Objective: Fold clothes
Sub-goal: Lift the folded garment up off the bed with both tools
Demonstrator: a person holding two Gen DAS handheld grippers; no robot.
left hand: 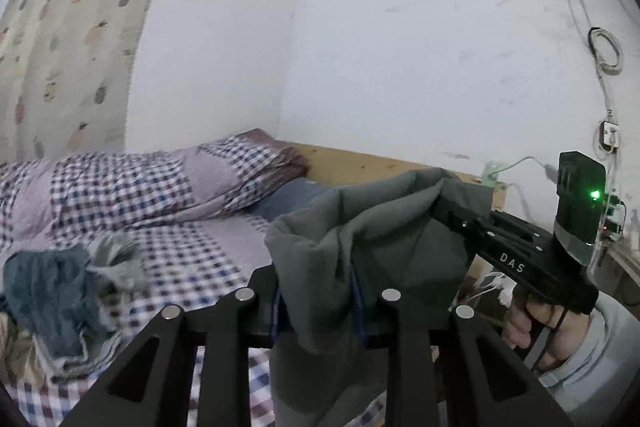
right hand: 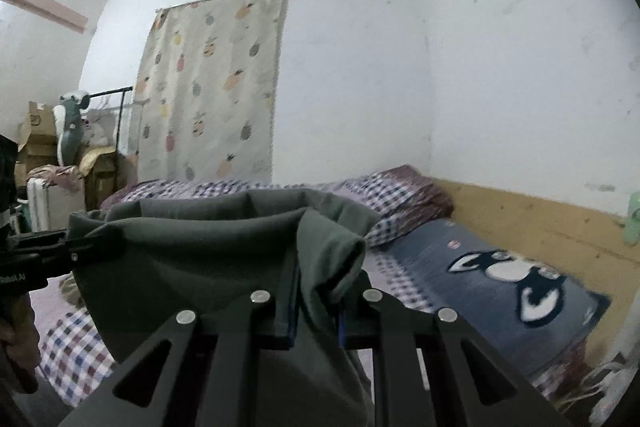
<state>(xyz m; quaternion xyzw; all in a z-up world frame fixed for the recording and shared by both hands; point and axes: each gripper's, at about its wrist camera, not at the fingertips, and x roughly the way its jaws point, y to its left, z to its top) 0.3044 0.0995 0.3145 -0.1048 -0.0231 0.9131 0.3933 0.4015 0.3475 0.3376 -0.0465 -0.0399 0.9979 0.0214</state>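
Above the bed — gray garment stretched sideways.

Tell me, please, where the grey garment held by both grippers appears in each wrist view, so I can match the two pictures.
Left wrist view: the grey garment fills the lower centre, pinched in the left gripper, stretching right to the right gripper.
Right wrist view: it spans lower left to centre, pinched in the right gripper.
Shared landmark: the pineapple-print curtain.
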